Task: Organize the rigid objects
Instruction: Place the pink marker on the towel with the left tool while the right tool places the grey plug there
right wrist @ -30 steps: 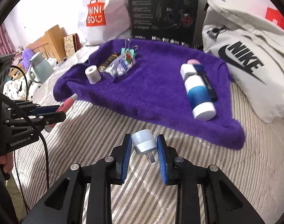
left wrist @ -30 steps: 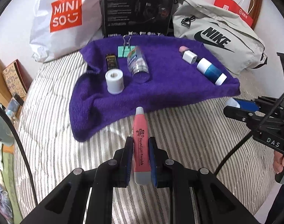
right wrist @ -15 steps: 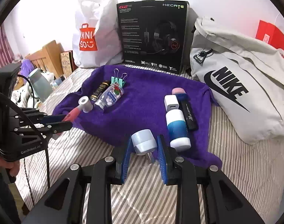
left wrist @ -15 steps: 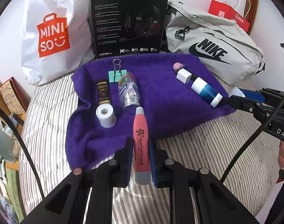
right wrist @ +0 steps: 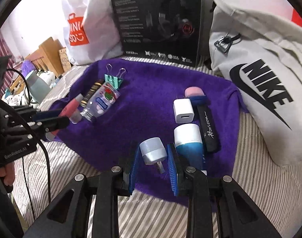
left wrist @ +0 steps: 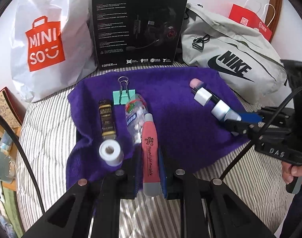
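While the left gripper (left wrist: pixel 150 170) clamps a pink flashlight (left wrist: pixel 150 154), the right gripper (right wrist: pixel 153 164) pinches a plug (right wrist: pixel 153 153).

Place: a bedroom in a home is indicated.
Surface: a striped quilt (left wrist: pixel 52 123) is spread like bedding, with a purple towel (left wrist: pixel 170 109) laid over it.
Far side: a white wall is seen, against which a Miniso bag (left wrist: pixel 44 39), a headset box (left wrist: pixel 139 25), a Nike bag (left wrist: pixel 236 59) and a red paper bag (left wrist: pixel 250 19) are leant.
Left: wooden furniture (right wrist: pixel 50 49) and household clutter, including a grey-green jug (right wrist: pixel 36 85), are seen beside the bed.
Far right: a wooden frame (left wrist: pixel 276 4) is glimpsed.
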A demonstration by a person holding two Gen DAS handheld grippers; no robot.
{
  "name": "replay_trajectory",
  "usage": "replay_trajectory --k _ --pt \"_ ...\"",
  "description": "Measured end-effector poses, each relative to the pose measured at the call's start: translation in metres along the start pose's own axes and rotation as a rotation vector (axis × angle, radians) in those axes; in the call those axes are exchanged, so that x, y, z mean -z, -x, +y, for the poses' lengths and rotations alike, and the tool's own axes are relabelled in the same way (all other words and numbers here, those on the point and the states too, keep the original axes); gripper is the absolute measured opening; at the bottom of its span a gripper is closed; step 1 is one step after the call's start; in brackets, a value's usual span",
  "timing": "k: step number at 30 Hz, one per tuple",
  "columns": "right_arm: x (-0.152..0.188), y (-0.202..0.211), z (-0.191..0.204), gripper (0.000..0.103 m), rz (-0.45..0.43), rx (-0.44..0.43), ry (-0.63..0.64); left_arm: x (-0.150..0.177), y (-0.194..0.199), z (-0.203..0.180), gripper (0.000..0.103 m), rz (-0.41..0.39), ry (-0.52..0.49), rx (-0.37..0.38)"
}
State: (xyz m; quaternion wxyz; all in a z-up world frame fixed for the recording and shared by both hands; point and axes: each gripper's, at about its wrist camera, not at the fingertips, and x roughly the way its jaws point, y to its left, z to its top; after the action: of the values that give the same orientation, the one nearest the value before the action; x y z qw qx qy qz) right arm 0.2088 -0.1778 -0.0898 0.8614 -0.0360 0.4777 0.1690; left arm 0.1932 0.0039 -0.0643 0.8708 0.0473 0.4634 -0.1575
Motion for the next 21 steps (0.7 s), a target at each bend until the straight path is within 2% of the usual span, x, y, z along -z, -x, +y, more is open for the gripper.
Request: replay_trajectory --k 11,21 --pt "0.0 -0.034 0.003 0.028 0.073 -0.004 0.05 -0.021 -0.021 -0.008 0.016 0.004 -0.005 0.021" --pt "-0.002 -0.043 0.006 0.028 0.091 -0.003 0.074 -0.025 -0.028 -0.007 0.016 0.008 0.002 0.018"
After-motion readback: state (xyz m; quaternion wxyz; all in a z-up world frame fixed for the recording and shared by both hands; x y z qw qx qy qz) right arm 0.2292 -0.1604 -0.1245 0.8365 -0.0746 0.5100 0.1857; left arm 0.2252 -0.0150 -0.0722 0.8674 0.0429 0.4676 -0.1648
